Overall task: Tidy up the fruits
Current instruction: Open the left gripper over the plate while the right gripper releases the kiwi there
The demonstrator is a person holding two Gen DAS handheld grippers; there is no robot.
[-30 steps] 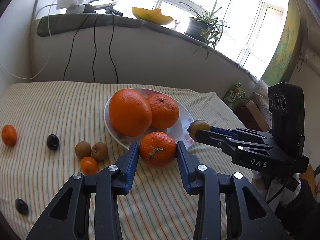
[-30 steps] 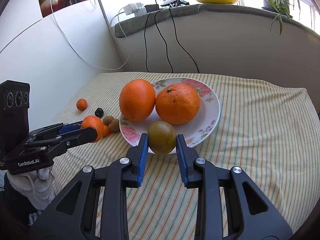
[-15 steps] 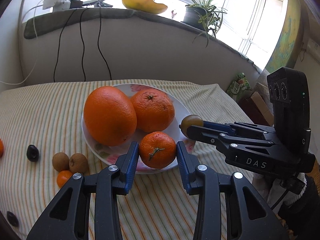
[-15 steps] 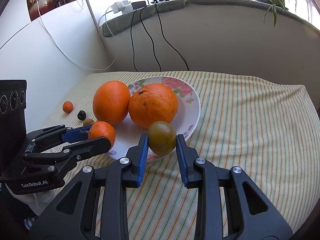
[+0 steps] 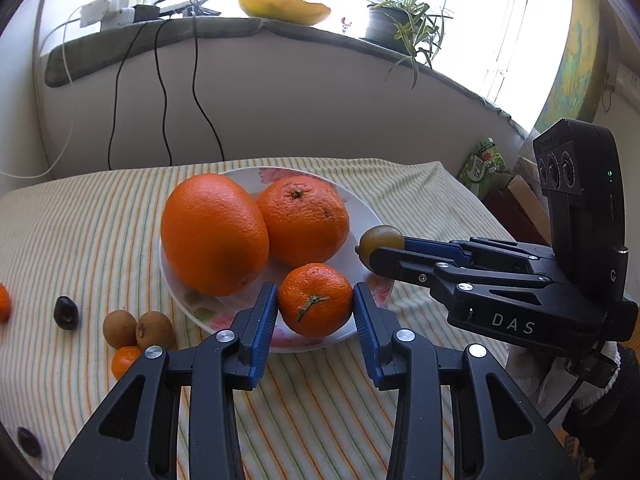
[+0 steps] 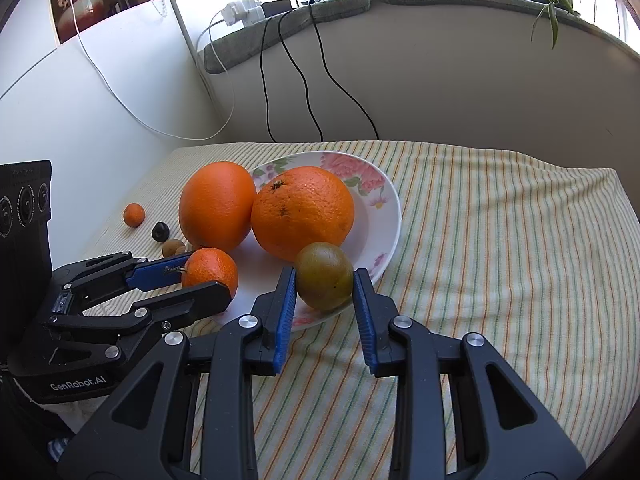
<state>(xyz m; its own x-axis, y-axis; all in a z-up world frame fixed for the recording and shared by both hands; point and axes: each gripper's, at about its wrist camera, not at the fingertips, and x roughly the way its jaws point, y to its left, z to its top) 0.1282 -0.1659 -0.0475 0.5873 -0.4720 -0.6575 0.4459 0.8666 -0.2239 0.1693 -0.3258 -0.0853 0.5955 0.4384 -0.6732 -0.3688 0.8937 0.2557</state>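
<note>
left gripper [image 5: 315, 306] angled downward, blue-padded fingers [image 5: 262, 322] clamped on small mandarin [image 5: 315, 300], right gripper [image 6: 324, 282] angled downward beside it, fingers [image 6: 285, 304] closed on greenish-brown fruit [image 6: 325, 276], both side by side

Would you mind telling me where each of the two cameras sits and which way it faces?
Left wrist: on the left gripper, looking down along its fingers at the tangerine it grips over the plate; the right gripper shows beside it.
Right wrist: on the right gripper, looking at its greenish-brown fruit; the left gripper shows at left.
Shared: plate, two big oranges, striped cloth, windowsill.
</note>
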